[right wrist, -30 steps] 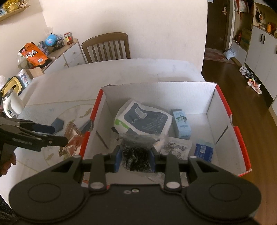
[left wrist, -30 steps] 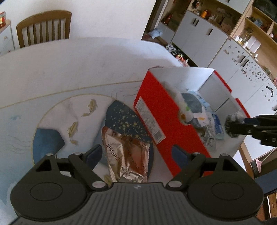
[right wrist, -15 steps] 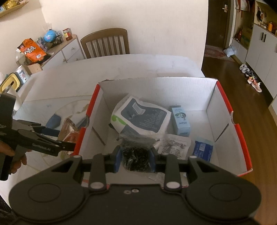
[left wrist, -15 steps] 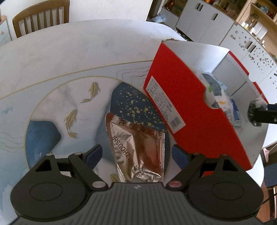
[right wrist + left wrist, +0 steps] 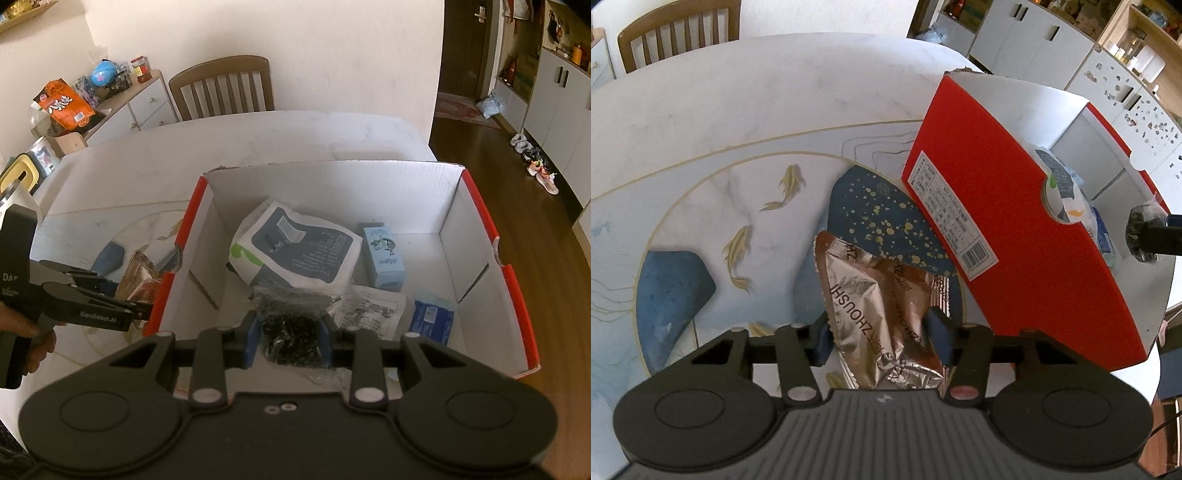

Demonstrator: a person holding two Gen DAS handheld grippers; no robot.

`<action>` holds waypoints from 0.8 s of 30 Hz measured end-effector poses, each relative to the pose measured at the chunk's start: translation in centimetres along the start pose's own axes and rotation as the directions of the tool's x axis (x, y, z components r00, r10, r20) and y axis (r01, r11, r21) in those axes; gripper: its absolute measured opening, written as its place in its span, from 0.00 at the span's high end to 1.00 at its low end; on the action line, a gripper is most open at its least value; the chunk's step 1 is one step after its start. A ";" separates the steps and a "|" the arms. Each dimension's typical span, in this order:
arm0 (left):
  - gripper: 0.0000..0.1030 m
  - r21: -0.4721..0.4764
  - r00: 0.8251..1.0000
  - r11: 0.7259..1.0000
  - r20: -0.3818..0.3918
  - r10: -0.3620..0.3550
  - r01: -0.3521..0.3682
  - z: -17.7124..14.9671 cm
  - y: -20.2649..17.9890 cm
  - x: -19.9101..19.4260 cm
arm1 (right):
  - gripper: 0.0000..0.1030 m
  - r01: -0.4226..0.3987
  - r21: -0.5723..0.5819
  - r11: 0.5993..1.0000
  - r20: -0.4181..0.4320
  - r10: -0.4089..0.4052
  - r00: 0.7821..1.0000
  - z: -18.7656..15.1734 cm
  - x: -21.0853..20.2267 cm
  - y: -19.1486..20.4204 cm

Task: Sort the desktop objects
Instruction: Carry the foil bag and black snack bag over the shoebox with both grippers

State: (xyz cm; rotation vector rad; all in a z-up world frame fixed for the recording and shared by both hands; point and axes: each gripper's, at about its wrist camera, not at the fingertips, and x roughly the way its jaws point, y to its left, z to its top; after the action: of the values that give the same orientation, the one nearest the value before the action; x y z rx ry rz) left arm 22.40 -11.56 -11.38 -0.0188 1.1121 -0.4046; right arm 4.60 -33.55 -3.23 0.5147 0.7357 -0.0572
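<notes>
reading "zhoushi" on foil packet (image 5: pixel 882 317), barcode label (image 5: pixel 955 225) on red box (image 5: pixel 1027 236)

A home dining room: a wooden chair (image 5: pixel 221 88) at the white tabletop (image 5: pixel 258 140), snacks on a sideboard (image 5: pixel 122 107), shoes (image 5: pixel 535 162) by tall cabinets (image 5: pixel 557 103).

one red box (image 5: pixel 476 199); five packets inside it; one foil pouch (image 5: pixel 879 306) outside; two grippers; one chair (image 5: pixel 221 88).
</notes>
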 end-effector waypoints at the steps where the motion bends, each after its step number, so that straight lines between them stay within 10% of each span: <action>1: 0.54 0.000 1.000 1.000 0.003 0.004 -0.004 0.0 0.0 0.0 | 0.70 0.000 0.000 1.000 0.000 0.000 1.000 0.0 0.0 0.0; 24: 0.65 -0.124 0.988 0.989 0.136 -0.068 0.085 -0.6 0.7 -6.6 | 0.70 0.001 0.003 1.000 0.007 -0.001 1.000 0.2 -0.2 -1.5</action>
State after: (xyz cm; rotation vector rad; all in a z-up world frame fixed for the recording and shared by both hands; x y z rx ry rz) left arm 19.59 -8.65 -6.08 -0.2009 1.0085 -0.3939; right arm 4.27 -35.00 -3.63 0.5164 0.7293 -0.0611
